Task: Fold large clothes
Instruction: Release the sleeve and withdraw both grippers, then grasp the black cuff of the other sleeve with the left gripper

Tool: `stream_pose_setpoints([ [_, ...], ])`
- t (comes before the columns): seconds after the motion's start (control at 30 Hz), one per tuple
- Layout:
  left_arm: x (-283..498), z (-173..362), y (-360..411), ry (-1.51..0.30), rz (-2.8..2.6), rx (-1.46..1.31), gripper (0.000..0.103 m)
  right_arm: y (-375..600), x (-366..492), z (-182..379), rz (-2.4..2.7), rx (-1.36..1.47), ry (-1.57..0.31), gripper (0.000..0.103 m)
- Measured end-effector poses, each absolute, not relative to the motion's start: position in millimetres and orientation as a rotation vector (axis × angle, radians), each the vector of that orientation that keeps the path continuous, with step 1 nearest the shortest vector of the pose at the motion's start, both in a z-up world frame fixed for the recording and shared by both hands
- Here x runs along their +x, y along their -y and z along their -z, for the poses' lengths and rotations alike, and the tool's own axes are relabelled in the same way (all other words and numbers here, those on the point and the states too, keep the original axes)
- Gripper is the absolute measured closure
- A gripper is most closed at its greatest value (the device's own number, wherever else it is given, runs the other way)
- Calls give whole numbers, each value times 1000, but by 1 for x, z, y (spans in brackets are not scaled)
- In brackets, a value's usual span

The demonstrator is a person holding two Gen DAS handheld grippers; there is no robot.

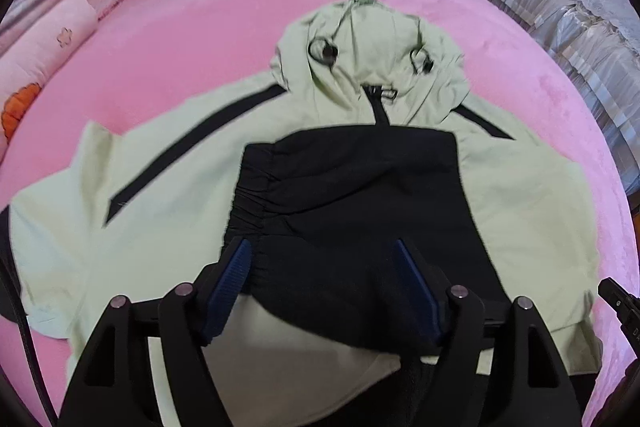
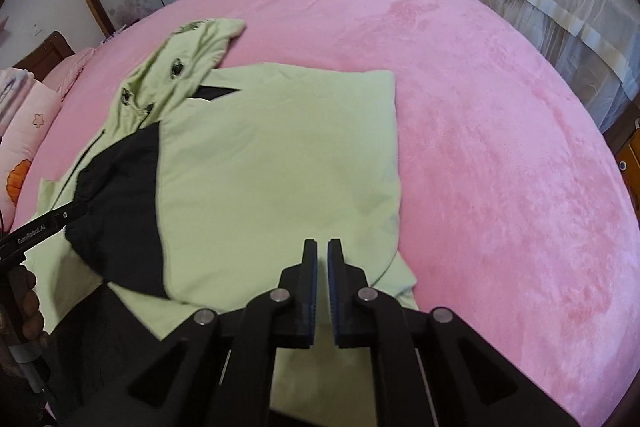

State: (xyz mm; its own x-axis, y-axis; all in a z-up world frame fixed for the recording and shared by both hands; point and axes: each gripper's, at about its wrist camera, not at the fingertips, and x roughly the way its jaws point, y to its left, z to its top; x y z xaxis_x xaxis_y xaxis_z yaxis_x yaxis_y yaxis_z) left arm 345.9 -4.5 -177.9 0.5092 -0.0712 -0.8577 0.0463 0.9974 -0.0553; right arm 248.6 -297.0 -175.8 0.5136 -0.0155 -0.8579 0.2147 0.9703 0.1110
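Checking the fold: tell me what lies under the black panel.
The black panel lies on the light green hooded jacket, spread on the pink bedspread. The jacket's zipper disappears beneath it; anything else underneath is hidden.

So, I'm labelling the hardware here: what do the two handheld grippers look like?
Both are matte black, with angular linkage arms and silver pivot pins. The left gripper has ribbed blue pads; the right gripper has the same blue lining. The left's side bears white "GenRobot.AI" lettering, and a black cable trails beside it.

Bright, even daylight, slight motion blur, heavy fisheye bending and dark corners
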Motion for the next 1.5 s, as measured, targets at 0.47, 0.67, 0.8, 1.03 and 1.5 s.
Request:
stream_pose_setpoints([
  [0.47, 228, 64, 10, -878, 161, 1, 13, 257, 163, 87, 68, 268, -916, 79],
  [0.67, 168, 32, -1, -838, 199, -19, 13, 232, 124, 61, 22, 260, -864, 67],
  [0.8, 138, 20, -19, -834, 220, -31, 13, 208, 105, 49, -22, 237, -848, 67],
  [1.03, 99, 0, -73, -797, 191, -47, 12, 156, 85, 34, -105, 197, -831, 67],
  [1.5, 106, 11, -274, -809, 9, -157, 12, 3, 124, 33, -261, 24, -803, 67],
])
